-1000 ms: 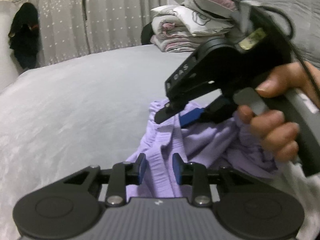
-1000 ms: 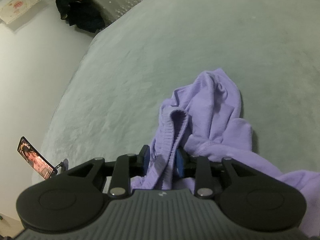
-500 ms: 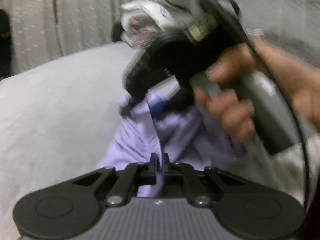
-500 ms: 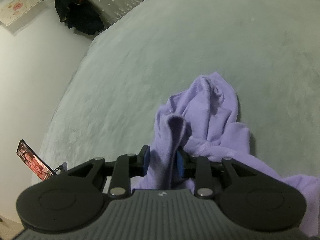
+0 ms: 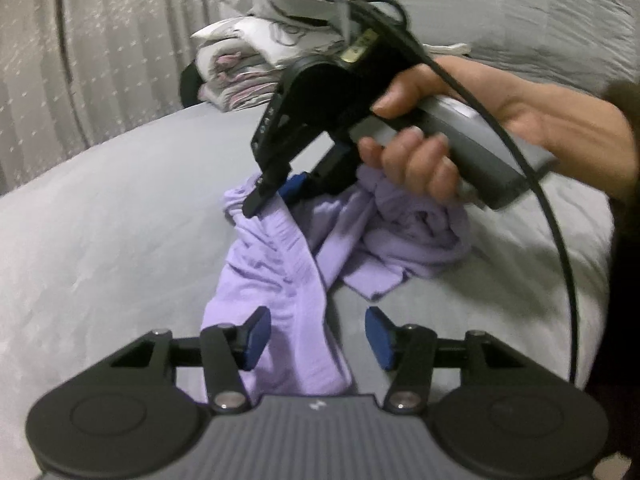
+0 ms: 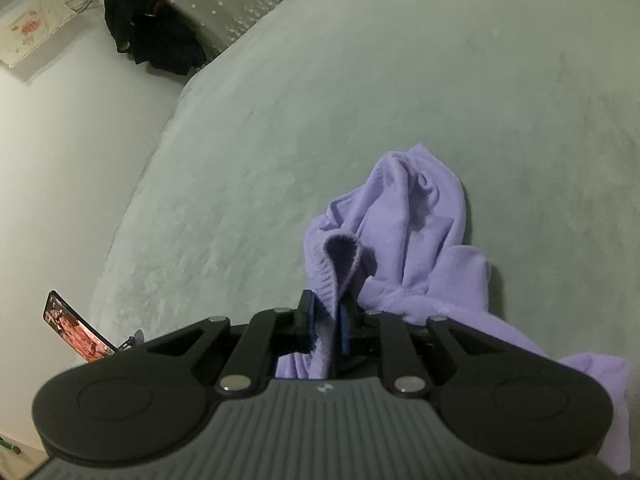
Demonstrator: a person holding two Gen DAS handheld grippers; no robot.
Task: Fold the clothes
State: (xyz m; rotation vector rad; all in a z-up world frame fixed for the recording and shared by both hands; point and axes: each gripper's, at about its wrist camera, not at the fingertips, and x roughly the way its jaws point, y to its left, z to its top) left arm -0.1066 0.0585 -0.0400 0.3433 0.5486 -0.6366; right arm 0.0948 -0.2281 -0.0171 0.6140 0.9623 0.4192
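Lilac garment (image 5: 280,280) lies crumpled on the grey bed cover (image 5: 100,220), a ribbed band running from the near edge up toward the middle of the bed, the rest bunched to the right under the person's hand (image 5: 420,152).

Left gripper (image 5: 316,338): jaws opening, blue pads (image 5: 256,336) now wide apart. Half a second ago they were pinched nearly together on a fold of the cloth; now the band lies loose between them, brushing the left pad only, right pad over bare cover. The view has also rolled and shifted since then: the stack of folded bedding (image 5: 256,60) sits far left of centre again, sharp rather than blurred.

Right gripper (image 6: 326,320): jaws closing, pads drawn in tight on the ribbed hem of the garment (image 6: 400,220), which stands up in a small loop just beyond the fingertips. A second ago the gap was clearly wider, with the hem slack inside it. In the left wrist view the same gripper (image 5: 276,192) holds the cloth raised off the cover.

Far left in the right wrist view: dark clothing (image 6: 152,40) hanging by the curtain, a phone (image 6: 76,334) propped near the bed's edge.
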